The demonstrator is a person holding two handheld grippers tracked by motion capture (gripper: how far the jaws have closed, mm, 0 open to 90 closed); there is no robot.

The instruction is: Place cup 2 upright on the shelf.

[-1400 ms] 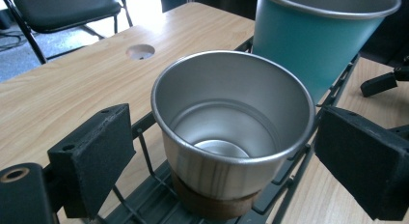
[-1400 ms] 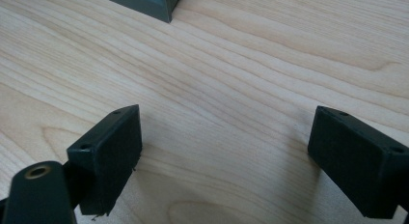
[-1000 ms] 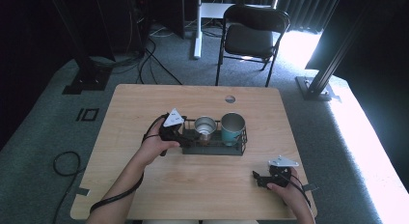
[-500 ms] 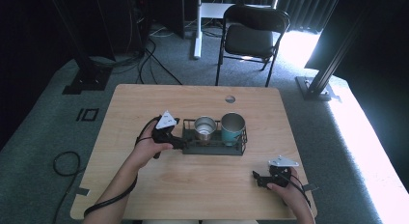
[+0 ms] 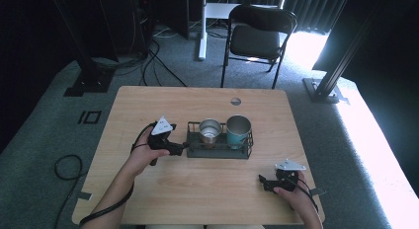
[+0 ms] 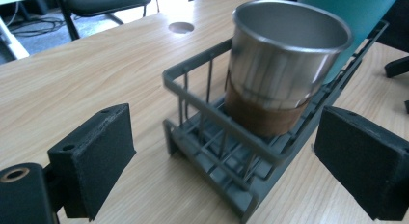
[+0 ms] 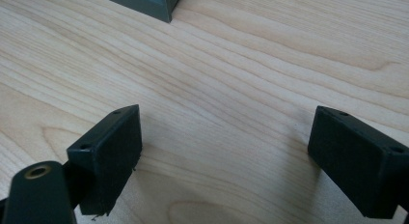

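Wooden table (image 5: pixel 148 189), dark room behind. Right gripper (image 7: pixel 226 156) near edge, jaws spread over bare wood; a grey rack corner is cut off at the top of its view. Left gripper (image 6: pixel 222 161) jaws spread, nothing pinched, pointed at wire rack (image 6: pixel 212 137) end, just short of it. Steel cup (image 6: pixel 284 64) stands in rack mid-table, hiding most of teal cup (image 6: pixel 347 11) behind. Folding chair (image 5: pixel 259 34) beyond table.

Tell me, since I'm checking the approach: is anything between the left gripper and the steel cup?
Yes. The rack's end wall stands between the open left gripper and the steel cup's lower half. Its upper half rises clear above the rim.
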